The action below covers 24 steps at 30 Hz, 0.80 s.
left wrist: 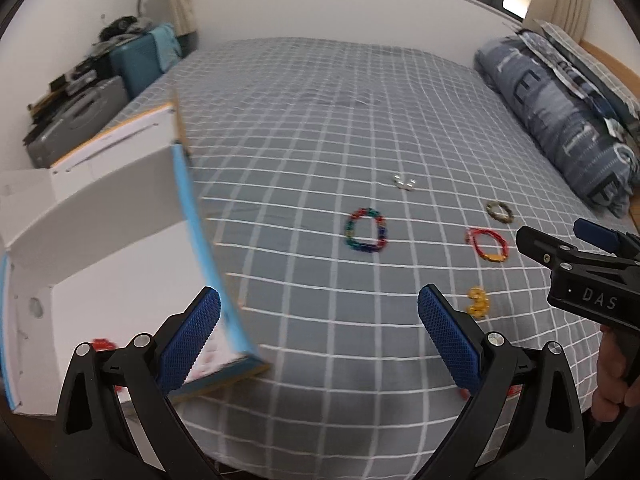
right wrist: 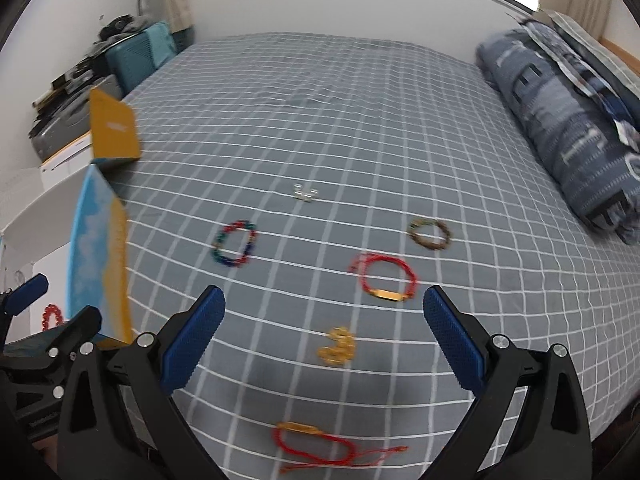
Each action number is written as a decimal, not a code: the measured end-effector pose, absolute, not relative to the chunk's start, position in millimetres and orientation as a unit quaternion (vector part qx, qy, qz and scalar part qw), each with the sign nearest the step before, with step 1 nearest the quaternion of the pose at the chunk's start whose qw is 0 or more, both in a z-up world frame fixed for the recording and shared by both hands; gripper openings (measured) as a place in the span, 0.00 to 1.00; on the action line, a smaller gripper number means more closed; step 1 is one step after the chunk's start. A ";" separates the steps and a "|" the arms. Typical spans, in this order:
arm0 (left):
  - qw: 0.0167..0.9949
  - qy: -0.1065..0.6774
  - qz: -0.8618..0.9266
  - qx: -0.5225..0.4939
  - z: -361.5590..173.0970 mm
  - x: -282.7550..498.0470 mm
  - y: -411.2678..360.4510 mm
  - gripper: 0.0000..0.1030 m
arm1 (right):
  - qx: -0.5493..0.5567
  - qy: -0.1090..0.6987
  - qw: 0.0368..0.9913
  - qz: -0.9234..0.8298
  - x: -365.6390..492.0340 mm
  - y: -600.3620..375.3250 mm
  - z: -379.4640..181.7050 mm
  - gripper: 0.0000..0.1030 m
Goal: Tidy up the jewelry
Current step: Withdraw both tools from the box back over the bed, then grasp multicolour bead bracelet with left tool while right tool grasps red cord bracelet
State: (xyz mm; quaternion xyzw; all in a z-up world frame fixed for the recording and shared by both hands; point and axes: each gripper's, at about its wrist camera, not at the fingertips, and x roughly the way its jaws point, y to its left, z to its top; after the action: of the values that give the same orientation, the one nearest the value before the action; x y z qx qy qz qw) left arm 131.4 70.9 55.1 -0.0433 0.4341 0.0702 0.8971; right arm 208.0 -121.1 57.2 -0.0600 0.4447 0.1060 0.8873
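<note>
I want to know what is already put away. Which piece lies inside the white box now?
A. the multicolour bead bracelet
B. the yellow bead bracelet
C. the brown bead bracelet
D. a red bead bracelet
D: a red bead bracelet lies on the floor of the white box, while the multicolour, yellow and brown ones lie out on the bed.

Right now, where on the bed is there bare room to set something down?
Bare: the far sheet beyond the silver piece, to the wall. Crowded: the near stretch from the box to the brown bracelet.
</note>
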 end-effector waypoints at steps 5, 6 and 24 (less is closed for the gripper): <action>0.893 0.444 0.057 -0.033 39.3 153.7 45.6 0.95 | -0.054 0.454 0.884 0.096 219.9 -143.1 44.2 0.93; 0.892 0.447 0.056 -0.034 37.0 157.4 44.1 0.95 | -0.051 0.457 0.883 0.095 222.9 -146.8 41.2 0.93; 0.869 0.489 0.064 -0.032 -21.4 253.1 49.5 0.95 | -0.038 0.504 0.857 0.101 291.1 -167.3 -25.1 0.93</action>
State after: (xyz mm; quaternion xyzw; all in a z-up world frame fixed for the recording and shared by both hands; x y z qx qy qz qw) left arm 253.1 49.5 -21.4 -0.0322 0.4889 0.0640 0.8694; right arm 291.1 -167.3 -25.1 -0.0383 0.5039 0.1007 0.8570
